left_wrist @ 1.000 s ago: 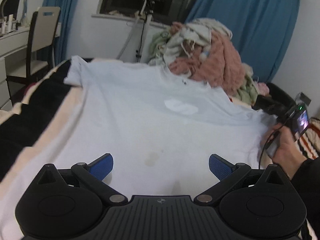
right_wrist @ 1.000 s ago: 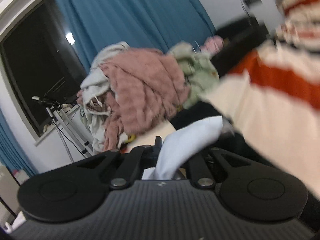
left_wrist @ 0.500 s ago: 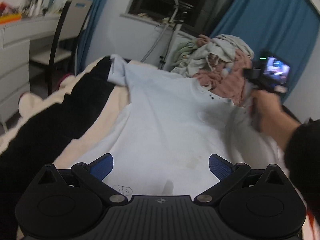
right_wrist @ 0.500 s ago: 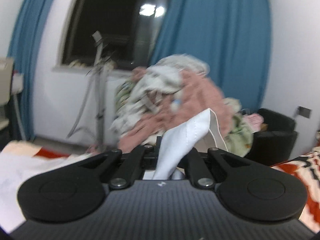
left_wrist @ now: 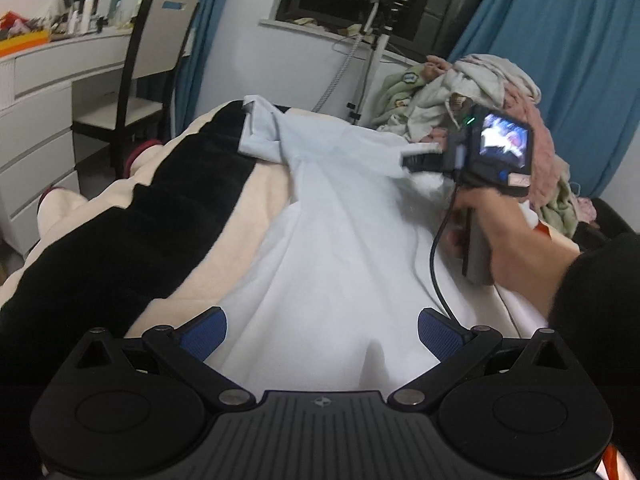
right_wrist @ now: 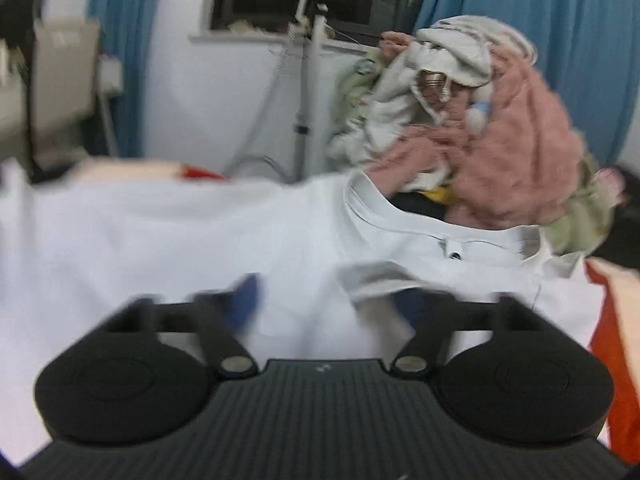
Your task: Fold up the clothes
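Note:
A pale white T-shirt lies spread on the bed, collar at the far end. My left gripper hovers open over the shirt's near hem, nothing between its blue pads. A hand holds my right gripper over the shirt's far right part, near the collar. In the right wrist view the right gripper is blurred and its jaws are opening. The folded-over sleeve lies loose between them, not pinched.
A heap of pink, cream and green clothes is piled beyond the collar. A black and cream blanket covers the bed's left side. A chair, a white dresser and a metal stand stand behind.
The right gripper swung leftward over the shirt, carrying the sleeve, then its jaws spread and let the sleeve go. The left gripper shifted a little along the hem and stayed open.

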A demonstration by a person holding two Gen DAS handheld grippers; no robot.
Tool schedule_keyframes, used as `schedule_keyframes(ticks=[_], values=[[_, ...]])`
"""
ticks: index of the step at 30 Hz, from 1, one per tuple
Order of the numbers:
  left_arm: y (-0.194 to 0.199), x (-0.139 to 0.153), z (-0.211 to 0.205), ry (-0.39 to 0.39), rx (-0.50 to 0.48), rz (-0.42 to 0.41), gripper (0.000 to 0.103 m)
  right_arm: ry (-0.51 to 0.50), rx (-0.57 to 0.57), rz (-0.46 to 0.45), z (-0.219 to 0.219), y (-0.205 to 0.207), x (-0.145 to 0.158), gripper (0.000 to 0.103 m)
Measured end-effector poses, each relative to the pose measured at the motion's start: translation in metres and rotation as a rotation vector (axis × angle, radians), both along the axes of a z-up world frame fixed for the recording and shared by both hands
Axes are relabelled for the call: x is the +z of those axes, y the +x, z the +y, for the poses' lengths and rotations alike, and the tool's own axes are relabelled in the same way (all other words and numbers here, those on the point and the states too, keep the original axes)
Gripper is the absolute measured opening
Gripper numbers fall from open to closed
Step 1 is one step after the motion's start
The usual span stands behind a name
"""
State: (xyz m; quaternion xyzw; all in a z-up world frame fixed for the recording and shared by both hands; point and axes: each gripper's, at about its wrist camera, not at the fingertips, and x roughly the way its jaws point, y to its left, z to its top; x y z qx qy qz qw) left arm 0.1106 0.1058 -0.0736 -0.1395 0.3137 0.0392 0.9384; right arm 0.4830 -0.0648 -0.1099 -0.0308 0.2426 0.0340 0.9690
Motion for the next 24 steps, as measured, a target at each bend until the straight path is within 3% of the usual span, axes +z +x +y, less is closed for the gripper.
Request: schedule_keyframes(ticks=[7, 15, 19, 24], values=[[-0.021, 0.016, -0.007, 0.037, -0.034, -0.063, 0.103, 0.167, 0.043, -0.084, -0.031, -0.099, 0.069, 0.087], [-0.068, 0.044, -0.032, 0.099, -0.143, -0.148, 0.103, 0.188, 0.012, -0.186, -0.082, -0.261, 0.125, 0.087], [-0.092, 0.054, -0.054, 0.168, -0.190, -0.168, 0.103, 0.176, -0.033, -0.203, -0.106, -0.344, 0.127, 0.087], [-0.111, 0.062, -0.065, 0.147, -0.214, -0.190, 0.103, 0.232, -0.098, -0.186, -0.127, -0.425, 0.101, 0.087]])
